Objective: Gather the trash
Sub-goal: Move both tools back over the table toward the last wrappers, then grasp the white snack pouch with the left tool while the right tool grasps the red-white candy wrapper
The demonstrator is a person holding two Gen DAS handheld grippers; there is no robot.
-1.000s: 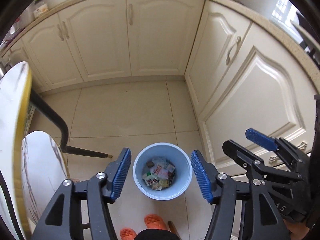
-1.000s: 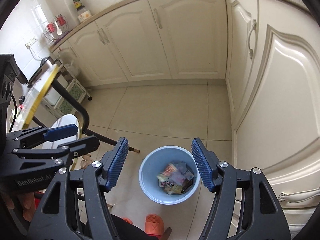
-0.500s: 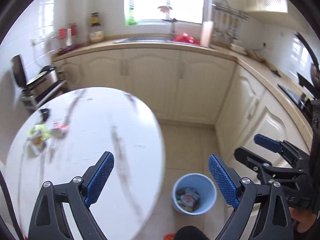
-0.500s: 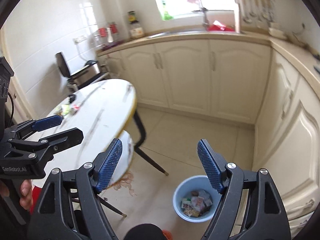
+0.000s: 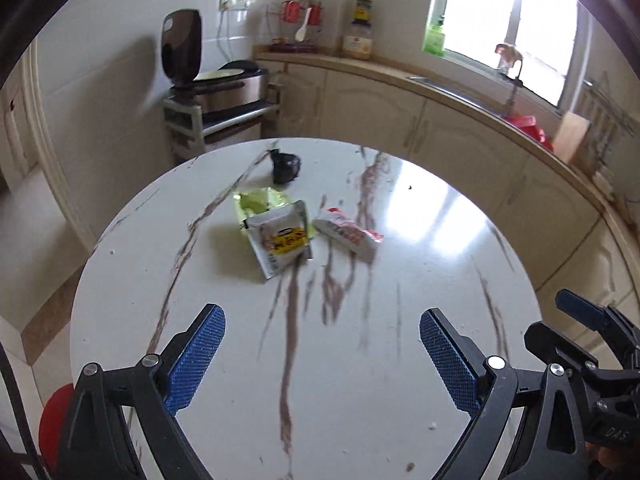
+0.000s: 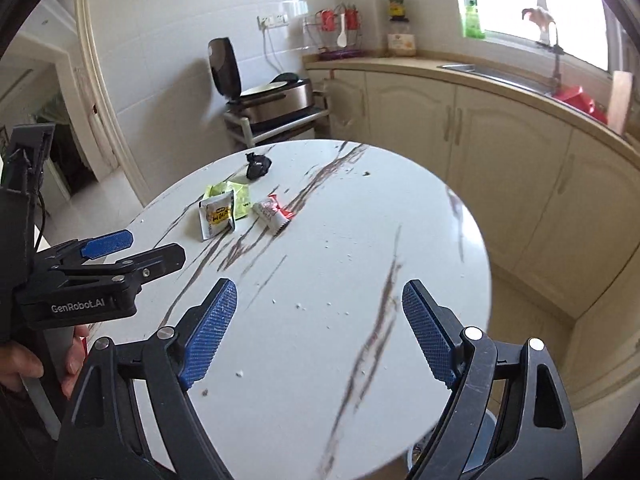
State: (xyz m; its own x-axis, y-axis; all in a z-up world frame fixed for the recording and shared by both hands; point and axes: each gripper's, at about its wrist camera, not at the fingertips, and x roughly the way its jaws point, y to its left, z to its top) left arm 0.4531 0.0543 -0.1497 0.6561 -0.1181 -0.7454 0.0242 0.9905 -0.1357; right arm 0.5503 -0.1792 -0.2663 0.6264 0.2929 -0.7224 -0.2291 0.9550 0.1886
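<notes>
Trash lies on the far part of a round white marble table [image 5: 360, 400]: a white and yellow packet [image 5: 280, 244] over a green wrapper [image 5: 260, 202], a white and red wrapper [image 5: 348, 234], and a crumpled black piece [image 5: 285, 165]. All show in the right wrist view too: the packet [image 6: 216, 214], green wrapper [image 6: 240, 198], red wrapper [image 6: 272, 212], black piece [image 6: 257, 165]. My left gripper [image 5: 322, 354] is open and empty above the near table. My right gripper [image 6: 316, 334] is open and empty. The blue bin's rim [image 6: 486, 436] peeks below the table edge.
Cream cabinets [image 6: 500, 148] and a counter with a sink [image 5: 460, 88] run along the right. A cart with a cooker [image 5: 224, 92] stands behind the table. A red stool [image 5: 56, 424] sits at the lower left. The left gripper shows in the right wrist view [image 6: 100, 264].
Both grippers have swung up and left, from over the blue bin on the floor to over the table top. The trash on the table is now nearer. Both stay open.
</notes>
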